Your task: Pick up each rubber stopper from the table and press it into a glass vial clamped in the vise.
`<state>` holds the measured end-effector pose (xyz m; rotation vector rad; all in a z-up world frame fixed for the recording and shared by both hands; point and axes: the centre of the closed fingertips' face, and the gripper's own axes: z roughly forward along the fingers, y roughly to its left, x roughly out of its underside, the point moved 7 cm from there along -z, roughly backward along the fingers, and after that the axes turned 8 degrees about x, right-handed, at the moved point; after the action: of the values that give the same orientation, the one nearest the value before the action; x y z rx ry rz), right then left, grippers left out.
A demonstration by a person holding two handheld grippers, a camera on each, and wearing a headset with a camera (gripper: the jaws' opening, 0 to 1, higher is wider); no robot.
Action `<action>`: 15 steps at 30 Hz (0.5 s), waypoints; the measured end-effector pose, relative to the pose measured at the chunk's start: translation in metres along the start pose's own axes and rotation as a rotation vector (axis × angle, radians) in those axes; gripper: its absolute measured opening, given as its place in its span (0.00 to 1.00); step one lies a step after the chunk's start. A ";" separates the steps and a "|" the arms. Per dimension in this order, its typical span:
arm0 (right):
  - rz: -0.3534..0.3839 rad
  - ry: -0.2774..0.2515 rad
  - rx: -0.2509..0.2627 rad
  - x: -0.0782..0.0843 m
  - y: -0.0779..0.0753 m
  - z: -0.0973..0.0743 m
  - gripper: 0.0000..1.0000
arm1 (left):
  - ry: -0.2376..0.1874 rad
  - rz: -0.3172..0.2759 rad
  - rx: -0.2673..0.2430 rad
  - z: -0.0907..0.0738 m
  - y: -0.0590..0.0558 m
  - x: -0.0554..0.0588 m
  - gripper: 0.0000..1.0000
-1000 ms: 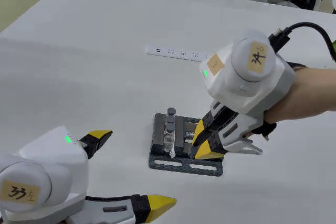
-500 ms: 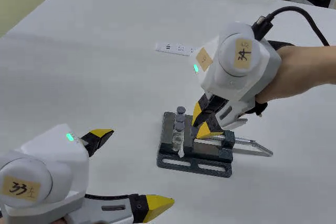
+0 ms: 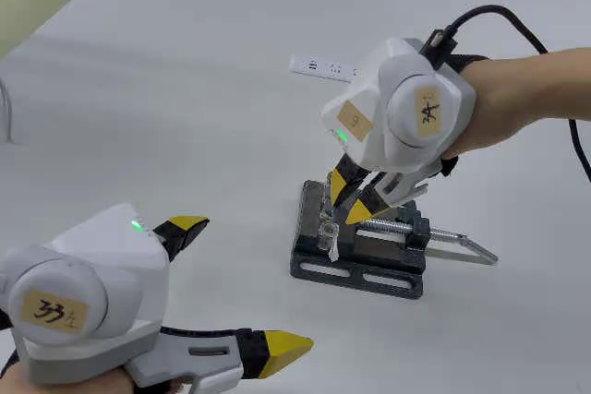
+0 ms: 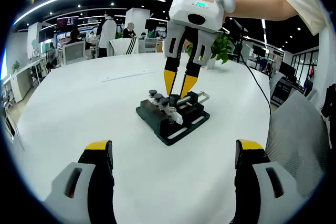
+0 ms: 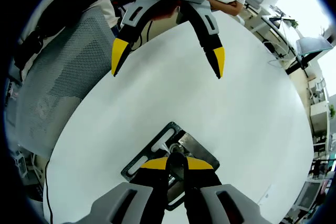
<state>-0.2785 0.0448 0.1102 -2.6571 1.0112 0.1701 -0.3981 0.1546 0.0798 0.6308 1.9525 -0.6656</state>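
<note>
White worktop (image 3: 166, 99) carries a black metal bench vise (image 3: 360, 272) clamping a row of small clear glass vials (image 4: 159, 102), with dark grey rubber stoppers (image 4: 153, 93) seated in their mouths. The right claw (image 3: 351, 199), beside the row half a second ago, now stands over it and hides all but one vial in the head view. Its jaws are drawn close around a dark stopper top; whether they grip it I cannot tell. The left claw (image 3: 237, 288) stays spread wide and empty, well short of the vise.
</note>
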 end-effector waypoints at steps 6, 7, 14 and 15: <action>-0.029 -0.006 -0.014 0.000 0.002 0.007 0.05 | 0.003 -0.008 0.000 0.000 0.001 0.001 0.96; -0.031 -0.003 -0.016 0.000 0.002 0.008 0.05 | 0.003 -0.009 0.000 0.001 0.000 0.001 0.96; -0.013 0.000 -0.026 -0.001 0.000 0.012 0.05 | 0.003 -0.020 -0.001 0.001 0.003 0.005 0.96; -0.011 -0.001 -0.028 -0.001 0.000 0.012 0.05 | 0.003 -0.023 0.000 0.001 0.004 0.006 0.95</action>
<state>-0.2792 0.0488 0.0988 -2.6868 1.0004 0.1849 -0.3980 0.1577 0.0733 0.6108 1.9648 -0.6789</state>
